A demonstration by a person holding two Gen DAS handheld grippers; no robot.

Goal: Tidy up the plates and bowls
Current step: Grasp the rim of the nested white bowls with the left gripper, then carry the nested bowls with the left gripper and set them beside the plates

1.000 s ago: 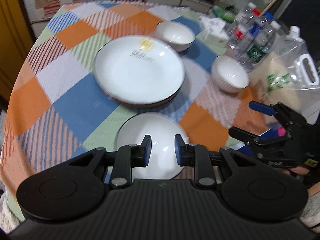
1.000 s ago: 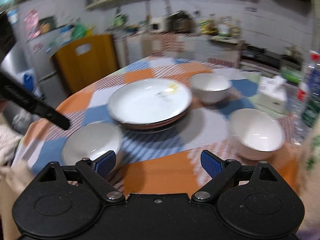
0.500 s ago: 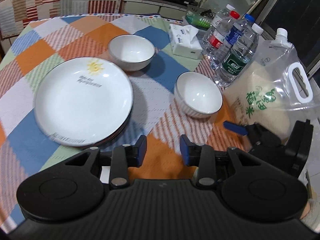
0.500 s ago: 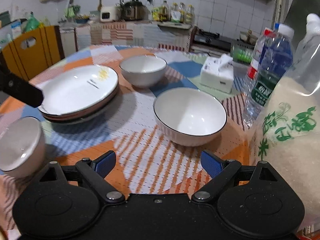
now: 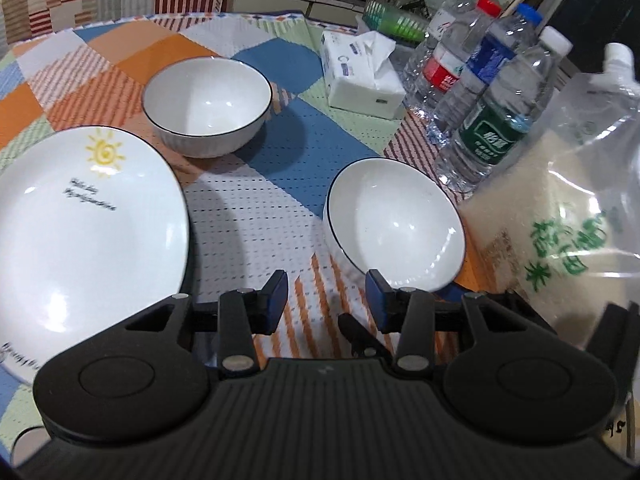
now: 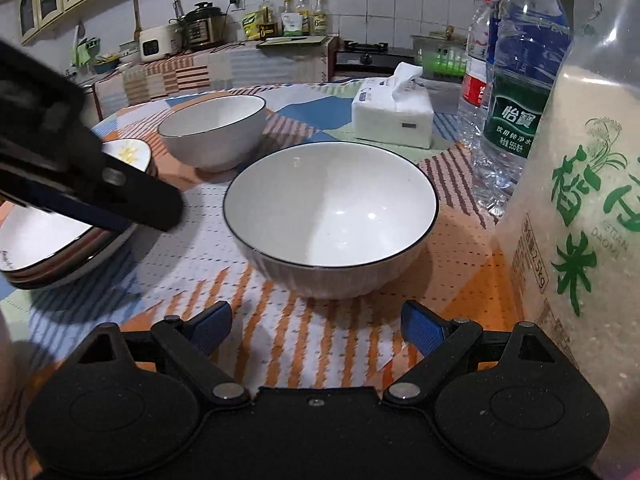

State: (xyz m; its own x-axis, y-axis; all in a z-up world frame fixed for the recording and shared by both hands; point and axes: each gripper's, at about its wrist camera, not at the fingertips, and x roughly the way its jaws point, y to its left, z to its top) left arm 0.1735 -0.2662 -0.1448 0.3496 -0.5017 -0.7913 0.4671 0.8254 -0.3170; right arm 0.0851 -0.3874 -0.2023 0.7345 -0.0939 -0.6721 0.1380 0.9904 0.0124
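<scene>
A white bowl with a dark rim (image 6: 332, 216) stands on the checked tablecloth, just ahead of my right gripper (image 6: 316, 320). That gripper is open wide with nothing between its blue pads. The same bowl (image 5: 394, 224) lies ahead and slightly right of my left gripper (image 5: 326, 286), which is open and empty over the cloth. A second bowl (image 5: 208, 104) sits farther back. A stack of plates topped by a white plate with a sun print (image 5: 80, 232) is on the left. One finger of my left gripper (image 6: 132, 200) reaches over those plates (image 6: 48, 240).
A bag of rice (image 5: 560, 232) stands close on the right of the near bowl. Three water bottles (image 5: 492, 120) stand behind it, and a tissue pack (image 5: 360, 76) beyond them. A kitchen counter with appliances (image 6: 200, 40) is behind the table.
My left gripper swung right, away from a small bowl at the table's front, and its jaws widened. My right gripper dropped lower and closer to the near bowl.
</scene>
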